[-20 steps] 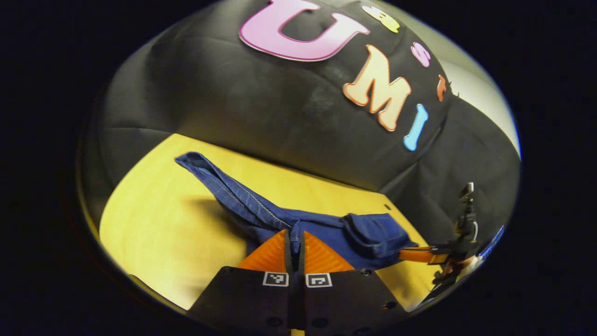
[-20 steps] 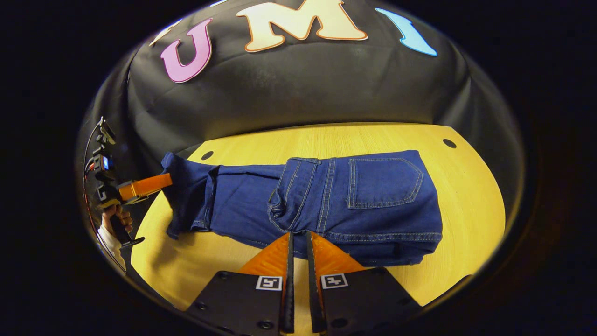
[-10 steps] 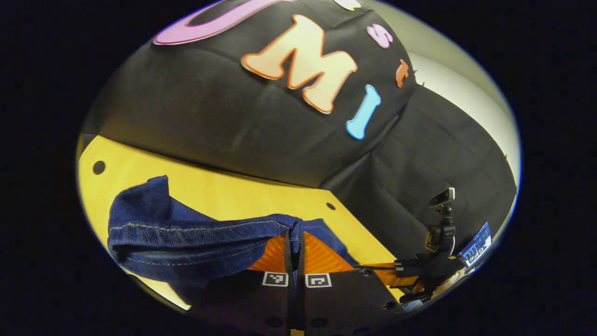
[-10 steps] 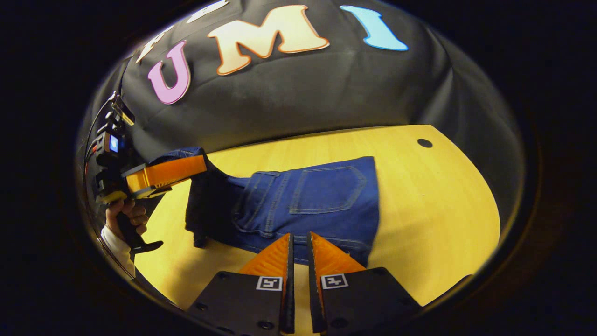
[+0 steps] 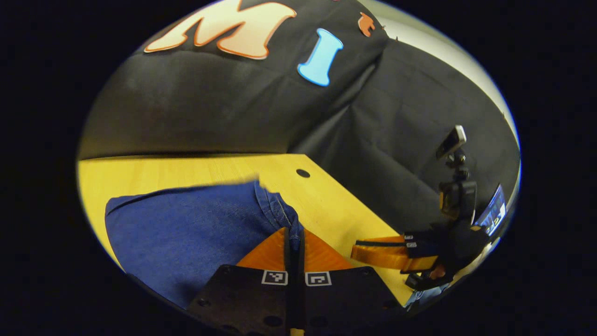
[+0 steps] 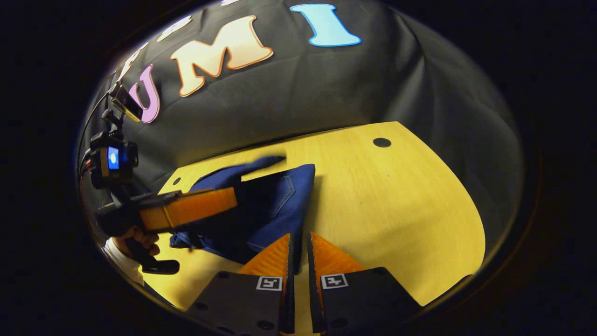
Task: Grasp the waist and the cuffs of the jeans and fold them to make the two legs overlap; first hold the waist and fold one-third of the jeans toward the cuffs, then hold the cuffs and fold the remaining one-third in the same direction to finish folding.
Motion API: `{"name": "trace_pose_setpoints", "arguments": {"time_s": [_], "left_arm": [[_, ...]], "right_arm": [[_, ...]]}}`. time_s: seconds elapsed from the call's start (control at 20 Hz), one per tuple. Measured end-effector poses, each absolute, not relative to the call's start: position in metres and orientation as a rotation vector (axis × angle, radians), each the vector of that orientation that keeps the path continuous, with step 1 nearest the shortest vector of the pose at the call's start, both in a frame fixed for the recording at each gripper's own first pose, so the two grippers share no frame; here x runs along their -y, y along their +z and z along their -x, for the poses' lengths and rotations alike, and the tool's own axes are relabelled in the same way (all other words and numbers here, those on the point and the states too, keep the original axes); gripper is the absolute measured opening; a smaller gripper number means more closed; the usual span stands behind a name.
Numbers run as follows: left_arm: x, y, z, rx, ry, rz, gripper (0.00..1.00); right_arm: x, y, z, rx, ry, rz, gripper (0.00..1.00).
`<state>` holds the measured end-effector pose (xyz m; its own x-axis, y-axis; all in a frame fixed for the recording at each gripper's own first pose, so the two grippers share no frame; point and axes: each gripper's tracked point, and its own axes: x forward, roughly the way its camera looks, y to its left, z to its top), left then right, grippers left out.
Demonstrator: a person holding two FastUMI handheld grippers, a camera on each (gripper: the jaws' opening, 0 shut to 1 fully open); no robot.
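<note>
**Cuff end riding over the folded jeans**

Left gripper [image 5: 294, 242] is pinching a denim hem edge (cuff, by the stitching) between near-shut jaws; the rest of the jeans [image 5: 186, 228] is spreading left of it over the yellow table [image 5: 336, 210]. Right gripper [image 6: 298, 242] is sitting w/ jaws narrow at the bundle's near edge [image 6: 275, 210]; can't tell if cloth is pinched. Judging: remaining drop is down onto the stack, left gripper nearer.
</note>
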<state>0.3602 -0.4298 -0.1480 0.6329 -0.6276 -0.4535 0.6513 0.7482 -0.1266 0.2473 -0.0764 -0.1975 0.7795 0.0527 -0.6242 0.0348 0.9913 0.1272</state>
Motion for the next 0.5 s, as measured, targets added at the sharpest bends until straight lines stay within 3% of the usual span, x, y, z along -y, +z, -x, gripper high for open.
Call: {"name": "trace_pose_setpoints", "arguments": {"time_s": [0.45, 0.5], "left_arm": [[0.417, -0.218, -0.302, -0.526, -0.788, -0.544, 0.00], [0.417, -0.213, -0.300, -0.522, -0.777, -0.519, 0.06]], "right_arm": [[0.103, -0.200, -0.243, -0.684, 0.028, -0.109, 0.16], [0.098, -0.198, -0.241, -0.682, 0.033, -0.109, 0.11]]}}
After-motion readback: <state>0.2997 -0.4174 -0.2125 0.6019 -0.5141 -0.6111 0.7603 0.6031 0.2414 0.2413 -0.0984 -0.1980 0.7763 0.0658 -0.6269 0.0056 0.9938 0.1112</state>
